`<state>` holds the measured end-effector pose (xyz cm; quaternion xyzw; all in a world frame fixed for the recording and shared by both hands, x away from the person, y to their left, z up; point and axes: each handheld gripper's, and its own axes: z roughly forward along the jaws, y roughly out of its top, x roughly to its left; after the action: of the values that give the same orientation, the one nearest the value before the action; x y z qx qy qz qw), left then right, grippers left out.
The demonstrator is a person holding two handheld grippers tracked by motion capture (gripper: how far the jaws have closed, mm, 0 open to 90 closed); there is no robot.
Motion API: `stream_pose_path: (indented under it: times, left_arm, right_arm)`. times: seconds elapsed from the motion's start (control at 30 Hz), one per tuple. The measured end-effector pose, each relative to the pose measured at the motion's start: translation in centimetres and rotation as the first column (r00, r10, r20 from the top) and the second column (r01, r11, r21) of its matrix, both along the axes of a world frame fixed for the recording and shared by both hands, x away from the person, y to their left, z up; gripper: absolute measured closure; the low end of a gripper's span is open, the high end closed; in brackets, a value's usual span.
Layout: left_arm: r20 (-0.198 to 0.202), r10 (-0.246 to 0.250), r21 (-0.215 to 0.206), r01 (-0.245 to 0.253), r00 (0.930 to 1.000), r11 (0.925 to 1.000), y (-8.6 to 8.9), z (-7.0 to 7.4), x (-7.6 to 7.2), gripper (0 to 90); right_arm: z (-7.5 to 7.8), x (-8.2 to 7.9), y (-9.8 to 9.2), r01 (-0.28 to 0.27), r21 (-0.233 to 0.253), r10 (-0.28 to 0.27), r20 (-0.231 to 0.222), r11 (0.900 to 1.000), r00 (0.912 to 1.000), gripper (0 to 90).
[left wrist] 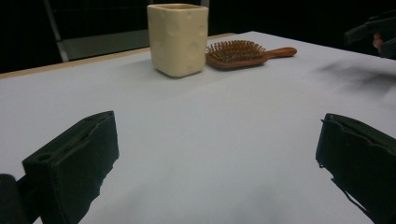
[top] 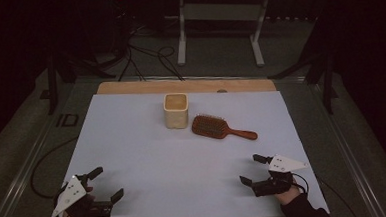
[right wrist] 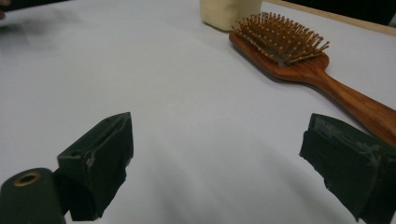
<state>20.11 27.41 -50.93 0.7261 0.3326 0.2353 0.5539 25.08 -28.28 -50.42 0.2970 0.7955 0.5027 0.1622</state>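
Observation:
A cream square cup [top: 176, 110] stands upright near the table's far middle, with a brown wooden hairbrush [top: 218, 127] lying bristles-up just to its right, handle pointing right. My left gripper [top: 106, 183] rests open at the near left corner, nothing between its jaws. At the near right, my right gripper [top: 252, 169] is open and empty too. The left gripper view looks across bare sheet to the cup [left wrist: 177, 38] and the brush [left wrist: 243, 52]. The right gripper view has the brush [right wrist: 303, 60] close ahead and the cup's base [right wrist: 229, 13] beyond it.
A white sheet [top: 148, 161] covers the table, leaving a wooden strip [top: 185, 85] bare along the far edge. Beyond the table, cables and a metal stand [top: 221, 17] sit on the dark floor. In the left gripper view the other gripper [left wrist: 373, 30] shows at far right.

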Motion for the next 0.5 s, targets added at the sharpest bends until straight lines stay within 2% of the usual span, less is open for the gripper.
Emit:
stream_pose_path:
  times: [0.1,0.23,0.37,0.5]
  left_arm:
    - [-0.002,0.004,-0.01,-0.004,1.0,0.9999,0.13,0.03,0.03,0.0]
    - [-0.007,0.007,0.003,-0.007,1.0,1.0,0.06,-0.01,0.07,0.0]
    - [-0.004,0.008,0.016,-0.008,1.0,0.9998,-0.03,0.0,0.01,0.0]
    - [0.004,0.01,0.007,-0.01,0.9999,0.9999,-0.02,0.11,-0.04,0.0]
  right_arm:
    - [0.27,-0.15,-0.17,0.002,0.009,-0.002,0.005,1.0,1.0,8.5]
    - [0.35,-0.22,-0.18,0.0,0.006,0.0,0.002,1.0,1.0,8.5]
    - [0.31,-0.3,0.35,-0.011,-0.041,0.011,-0.001,0.999,0.9999,8.5]
    - [0.44,-0.47,0.62,-0.022,-0.05,0.022,-0.001,0.999,0.9997,8.7]
